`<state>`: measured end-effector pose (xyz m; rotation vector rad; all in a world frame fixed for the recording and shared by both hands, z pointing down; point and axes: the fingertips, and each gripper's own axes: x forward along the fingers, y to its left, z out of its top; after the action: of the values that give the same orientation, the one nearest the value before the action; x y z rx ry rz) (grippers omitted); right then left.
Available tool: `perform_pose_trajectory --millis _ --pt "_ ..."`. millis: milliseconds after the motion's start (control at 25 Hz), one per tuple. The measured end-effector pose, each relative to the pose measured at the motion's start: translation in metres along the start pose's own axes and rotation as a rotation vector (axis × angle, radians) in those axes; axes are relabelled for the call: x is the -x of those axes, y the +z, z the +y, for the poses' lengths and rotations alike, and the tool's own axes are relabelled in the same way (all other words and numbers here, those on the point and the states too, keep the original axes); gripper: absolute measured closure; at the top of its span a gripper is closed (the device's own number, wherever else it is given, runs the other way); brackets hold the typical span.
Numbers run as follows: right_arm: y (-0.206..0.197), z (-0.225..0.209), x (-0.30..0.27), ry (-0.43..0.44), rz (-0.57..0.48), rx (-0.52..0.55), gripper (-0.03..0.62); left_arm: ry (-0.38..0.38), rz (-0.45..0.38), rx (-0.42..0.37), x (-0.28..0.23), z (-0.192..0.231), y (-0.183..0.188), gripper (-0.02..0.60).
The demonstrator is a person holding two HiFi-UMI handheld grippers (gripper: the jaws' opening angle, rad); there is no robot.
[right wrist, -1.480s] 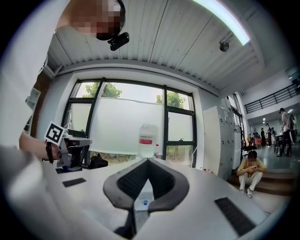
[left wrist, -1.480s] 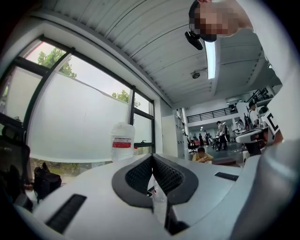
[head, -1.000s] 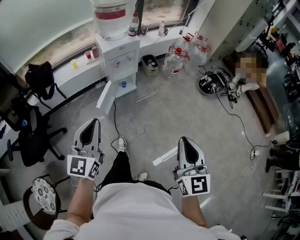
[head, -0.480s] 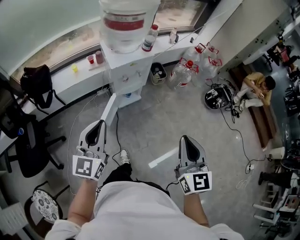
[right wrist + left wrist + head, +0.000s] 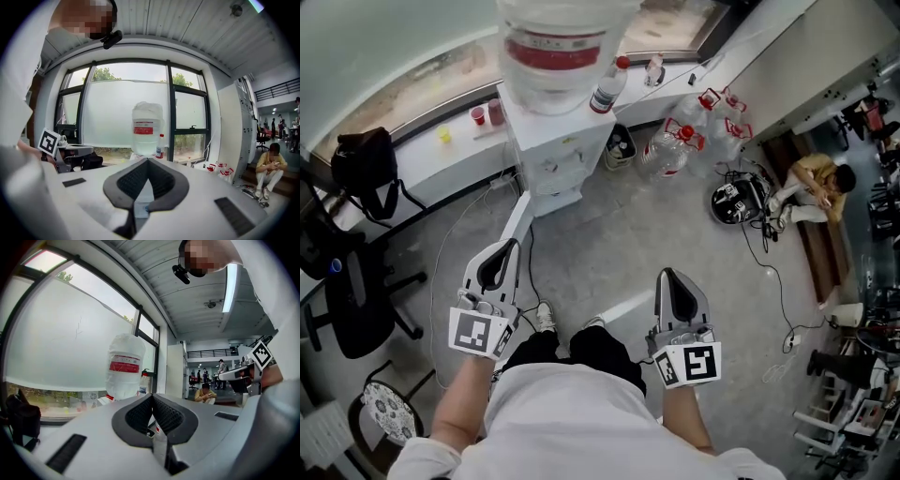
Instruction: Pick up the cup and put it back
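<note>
Two red cups (image 5: 478, 115) stand on the window ledge (image 5: 412, 161), just left of the water dispenser (image 5: 555, 150) and well apart from both grippers. A bottle (image 5: 607, 86) stands on the dispenser top. The left gripper (image 5: 510, 244) and right gripper (image 5: 666, 275) hang above the floor (image 5: 675, 216), jaws closed together, nothing between them.

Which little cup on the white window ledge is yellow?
The small yellow plastic cup, leftmost of three. The bright red cup and the darker red cup stand right of it, nearer the white water dispenser.
</note>
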<state>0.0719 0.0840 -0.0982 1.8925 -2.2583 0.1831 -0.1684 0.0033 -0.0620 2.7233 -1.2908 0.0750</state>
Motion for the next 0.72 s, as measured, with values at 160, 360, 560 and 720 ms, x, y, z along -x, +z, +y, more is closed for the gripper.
perform_pose_trajectory --millis 160,360,560,720 --pt "-0.007 -0.026 -0.016 0.035 0.004 -0.025 0.574 0.029 0.001 -0.012 -0.018 -0.012 0.005 0.558" --pt "0.003 -0.046 -0.057 0.153 -0.012 -0.010 0.574 0.105 0.011 -0.035 -0.033 -0.017 0.015 0.558" --pt "-0.002 -0.061 -0.101 0.237 -0.026 0.020 0.574 0.153 0.032 -0.056 -0.061 -0.017 0.009 0.558" --pt "-0.022 -0.054 -0.136 0.288 -0.046 0.022 0.574 0.151 0.077 -0.092 -0.084 -0.013 -0.013 0.558"
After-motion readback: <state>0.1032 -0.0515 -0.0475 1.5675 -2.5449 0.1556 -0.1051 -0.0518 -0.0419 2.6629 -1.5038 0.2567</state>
